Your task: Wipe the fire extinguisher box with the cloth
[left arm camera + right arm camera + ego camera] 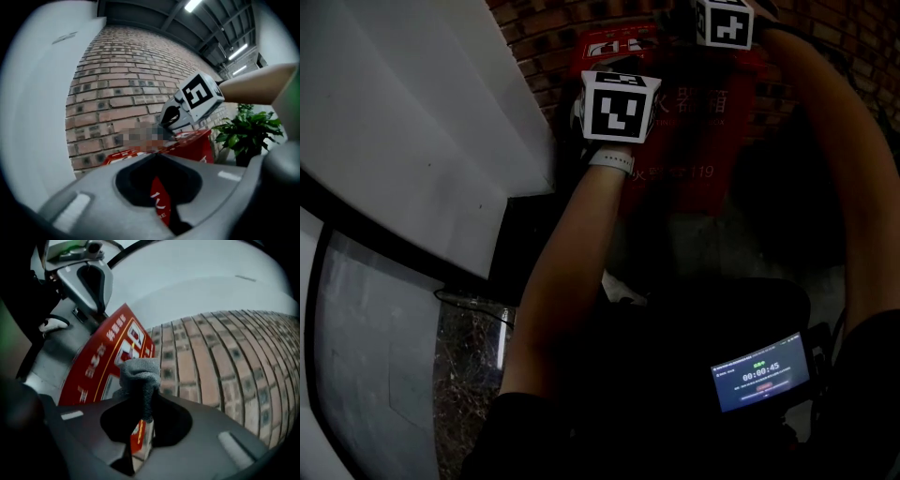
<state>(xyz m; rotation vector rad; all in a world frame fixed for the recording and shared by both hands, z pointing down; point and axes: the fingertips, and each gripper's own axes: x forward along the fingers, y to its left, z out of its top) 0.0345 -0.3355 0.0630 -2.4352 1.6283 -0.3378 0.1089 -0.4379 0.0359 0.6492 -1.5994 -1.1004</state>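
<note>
Field notes:

- **Box:** The fire extinguisher box (698,131) is red and stands against the brick wall (122,89) on the far side, straight ahead of you. A potted plant (243,133) is to its right. Both tongs are up near its top.
- **Right tongs (140,401):** They are clamped on the cloth (139,373), a grey knit wad bunched above the tips. The wad is close to the box's top edge, but I cannot tell whether it touches.
- **Left tongs (157,158):** They are drawn together with nothing between them. Only a sliver of red box shows through the gap.
- **Handling, my read:**
  - The cloth is soft, light and limp, so it will likely fold and creep under pressure. Grip deep in the bunch and leave a good pad sticking out.
  - The box looks rigid, smooth and painted, so probably slick. It seems heavy enough to stay put, but you could brace its top edge with the left tongs.
- **Writing:**
  - The red front carries white Chinese characters, too dim or skewed to read, with one line ending in "119".
  - The letters "RE" show through the left tongs.
  - A small screen (759,375), near right, reads 00:00:45.
</note>
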